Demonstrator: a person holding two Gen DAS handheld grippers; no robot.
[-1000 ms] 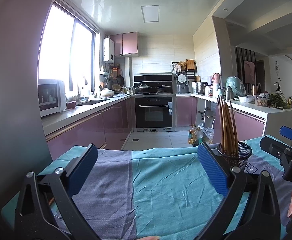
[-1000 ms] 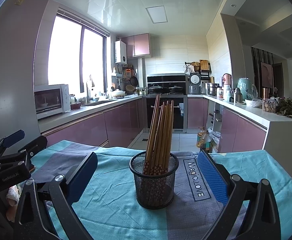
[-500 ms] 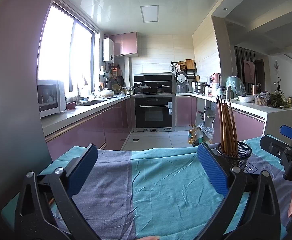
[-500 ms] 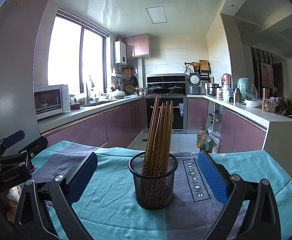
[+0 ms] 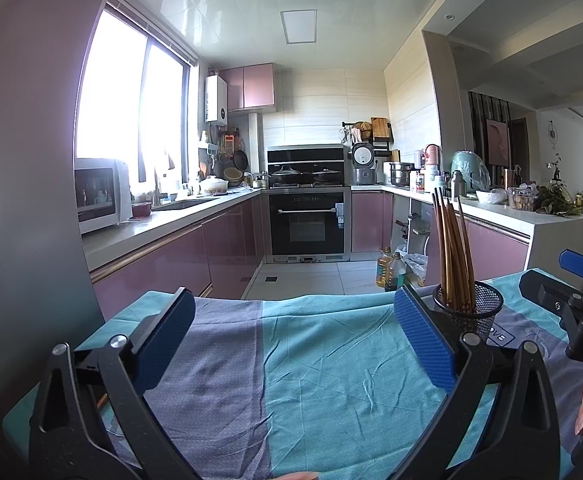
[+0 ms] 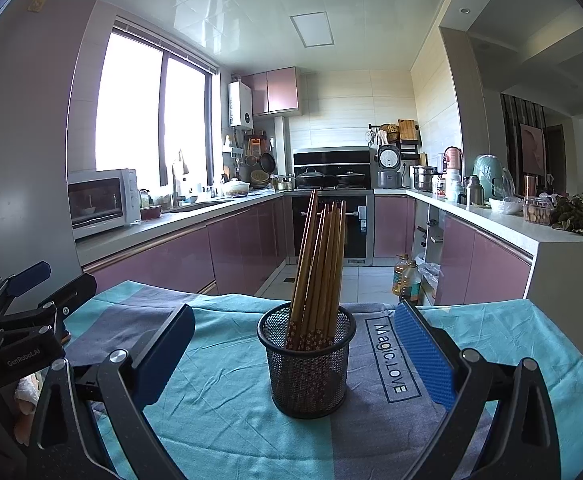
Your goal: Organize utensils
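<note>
Nothing moved since earlier frame. Both tools, left (image 5: pixel 291 344) and right (image 6: pixel 291 354), gape empty. Chopsticks (image 6: pixel 317 264) in mesh holder (image 6: pixel 307 364): centre right tool before closing.

One black wire-mesh cup (image 6: pixel 306 364) sitting centre frame, holding roughly ten brown wooden chopsticks (image 6: pixel 318 256); two oil bottles (image 6: pixel 405 279) standing right of centre.

**Kitchen beyond the cloth-covered counter**

A teal and grey-purple striped cloth (image 6: pixel 219 412) printed "Magic LOVE" covers the counter. Behind it run glossy mauve base cabinets (image 6: pixel 159 264). A white microwave oven (image 6: pixel 101 200) stands near the bright window (image 6: pixel 147 116). A black built-in oven (image 5: pixel 307 222) sits below two dark lidded pans (image 5: pixel 303 176). Two yellow oil bottles (image 6: pixel 405 278) stand on the tiled floor.
</note>
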